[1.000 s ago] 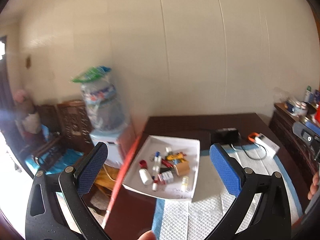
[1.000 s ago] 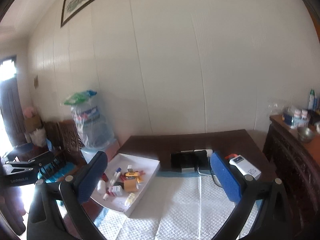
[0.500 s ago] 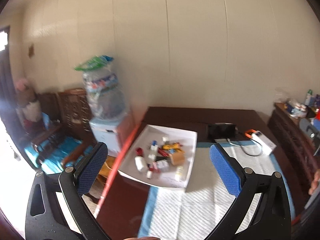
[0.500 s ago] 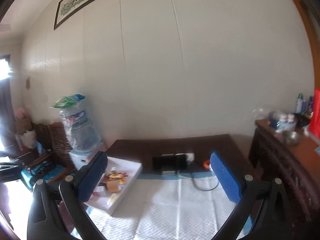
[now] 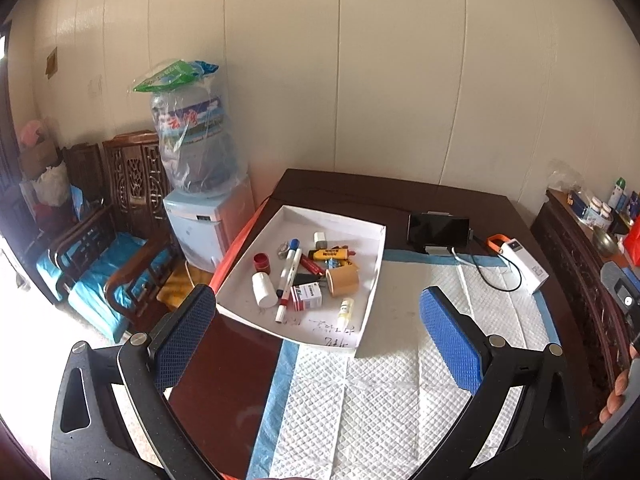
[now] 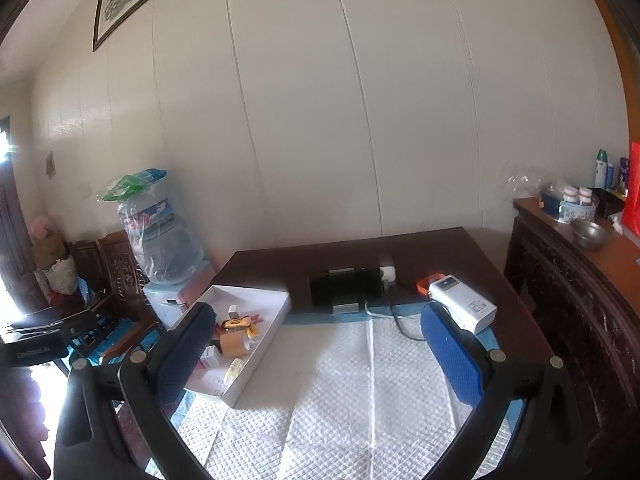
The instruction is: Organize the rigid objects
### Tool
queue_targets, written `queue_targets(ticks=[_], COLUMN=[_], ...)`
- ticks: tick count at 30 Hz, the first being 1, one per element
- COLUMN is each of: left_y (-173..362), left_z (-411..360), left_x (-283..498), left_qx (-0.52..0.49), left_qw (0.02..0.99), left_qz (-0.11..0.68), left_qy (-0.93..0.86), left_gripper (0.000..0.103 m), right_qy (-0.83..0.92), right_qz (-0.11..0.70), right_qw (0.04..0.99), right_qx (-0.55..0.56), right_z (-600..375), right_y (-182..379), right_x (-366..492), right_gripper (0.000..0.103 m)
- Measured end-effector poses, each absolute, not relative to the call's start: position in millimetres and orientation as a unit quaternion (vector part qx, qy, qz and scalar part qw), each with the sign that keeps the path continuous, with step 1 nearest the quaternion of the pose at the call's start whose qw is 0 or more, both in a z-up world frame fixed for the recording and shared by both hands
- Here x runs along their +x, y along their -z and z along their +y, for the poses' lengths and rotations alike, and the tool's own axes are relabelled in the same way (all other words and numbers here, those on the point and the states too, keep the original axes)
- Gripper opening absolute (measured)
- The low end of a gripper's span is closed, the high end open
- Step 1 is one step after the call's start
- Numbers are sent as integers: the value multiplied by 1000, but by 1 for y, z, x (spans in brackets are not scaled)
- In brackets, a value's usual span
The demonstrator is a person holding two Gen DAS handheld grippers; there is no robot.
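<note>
- Both claws are spread wide and hold nothing: the left gripper (image 5: 316, 340) hangs above the near edge of the table, the right gripper (image 6: 320, 356) above the white quilted pad (image 6: 332, 396).
- One white tray (image 5: 372, 280) lies on the left part of the table, its right portion resting on the pad's blue border and its left on the dark wooden table (image 5: 224, 380).
- Inside the tray, a loose heap of small things: one white bottle (image 5: 264, 289) on its side, one red cap (image 5: 261, 262), one blue-capped marker (image 5: 289, 270), one red-tipped white pen just beside it, one tan cardboard roll (image 5: 342, 280), one yellow tube (image 5: 330, 254), one red-and-white box (image 5: 307, 296), one small pale vial (image 5: 345, 308) and one small white block (image 5: 319, 237) at the far side.
- Beyond the pad stand one black phone (image 5: 438, 230) on a stand and one white power bank (image 5: 524, 266) with an orange end, joined by a cable.
- Off the table's left, one water dispenser (image 5: 200, 224) carries a plastic-wrapped bottle; carved wooden chairs (image 5: 120, 216) stand beside it.
- Compared with half a second ago, the left view has dipped, so the tray sits lower and nearer in the left view; the right view has swung left and down, showing more of the tray's contents.
</note>
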State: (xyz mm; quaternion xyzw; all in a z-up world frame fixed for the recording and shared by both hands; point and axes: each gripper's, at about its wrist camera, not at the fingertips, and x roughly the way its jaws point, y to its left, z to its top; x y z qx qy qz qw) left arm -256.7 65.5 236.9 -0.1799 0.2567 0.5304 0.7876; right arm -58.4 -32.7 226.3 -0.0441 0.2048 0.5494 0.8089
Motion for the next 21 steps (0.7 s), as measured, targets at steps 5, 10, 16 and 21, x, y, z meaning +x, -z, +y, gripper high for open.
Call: queue_targets(ticks=[5, 10, 16, 21], left_y=[-232, -226, -223, -223], left_z=[71, 75, 77, 77], left_x=[-260, -261, -257, -255], left_qx=[-190, -194, -195, -194], left_qw=[781, 774, 774, 776], left_qz=[261, 272, 281, 282], left_qy=[-535, -538, -532, -530], left_gripper=[103, 103, 103, 103], right_qy=[-552, -554, -553, -552], right_qz=[208, 213, 223, 226], right_qw=[806, 803, 801, 801], right_qx=[-44, -48, -47, -46], right_z=[-31, -28, -28, -29], right_y=[-228, -227, -224, -223], right_x=[-59, -61, -59, -58], right_gripper=[103, 103, 103, 103])
